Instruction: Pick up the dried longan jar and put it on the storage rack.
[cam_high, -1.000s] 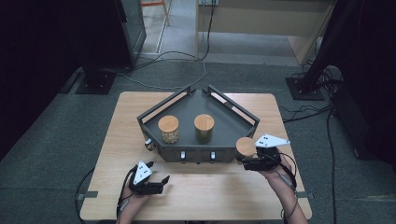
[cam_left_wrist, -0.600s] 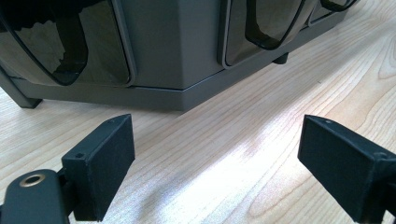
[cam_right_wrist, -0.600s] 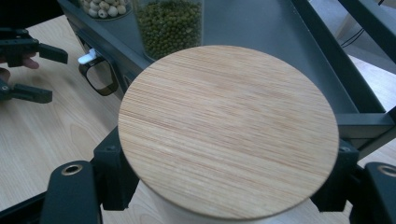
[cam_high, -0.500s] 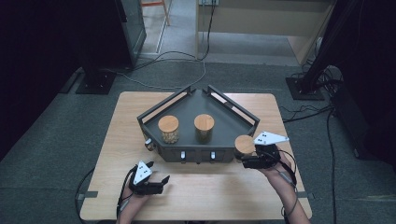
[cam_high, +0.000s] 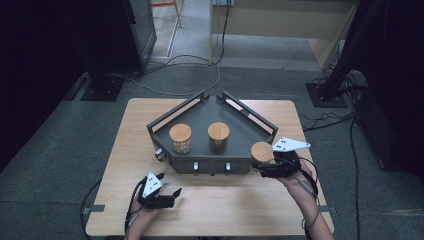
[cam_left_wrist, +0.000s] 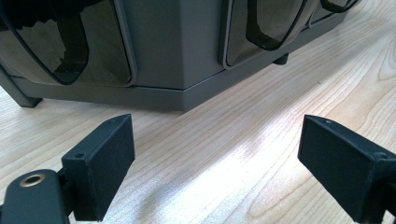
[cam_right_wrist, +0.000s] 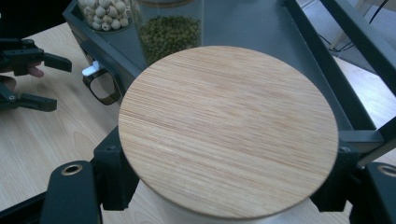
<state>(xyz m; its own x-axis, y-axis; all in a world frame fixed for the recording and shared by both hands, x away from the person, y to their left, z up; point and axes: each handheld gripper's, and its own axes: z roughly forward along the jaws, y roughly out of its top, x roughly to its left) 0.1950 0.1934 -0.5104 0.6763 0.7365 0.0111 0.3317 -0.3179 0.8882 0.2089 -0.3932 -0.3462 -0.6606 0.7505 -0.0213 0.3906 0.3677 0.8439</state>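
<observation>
A dark grey five-sided rack (cam_high: 200, 122) stands mid-table with two wooden-lidded jars on it: one of pale beans (cam_high: 180, 138) and one of green beans (cam_high: 218, 137). My right gripper (cam_high: 263, 169) is shut on a third jar (cam_high: 261, 152) with a wooden lid (cam_right_wrist: 228, 128), held at the rack's front right corner, by the rim. In the right gripper view the lid lies between both jaws. My left gripper (cam_high: 172, 196) rests open on the table in front of the rack (cam_left_wrist: 187, 56), nothing between its fingers (cam_left_wrist: 100, 163).
The rack has a raised rail (cam_high: 250, 112) along its back sides and small clear-handled drawers (cam_high: 196, 166) in its front face. Bare wooden tabletop (cam_high: 225, 200) lies between the grippers. Cables (cam_high: 175, 65) and stand bases lie on the floor beyond the table.
The right gripper with its jar has shifted slightly left toward the rack's front right corner. The left gripper has stayed put.
</observation>
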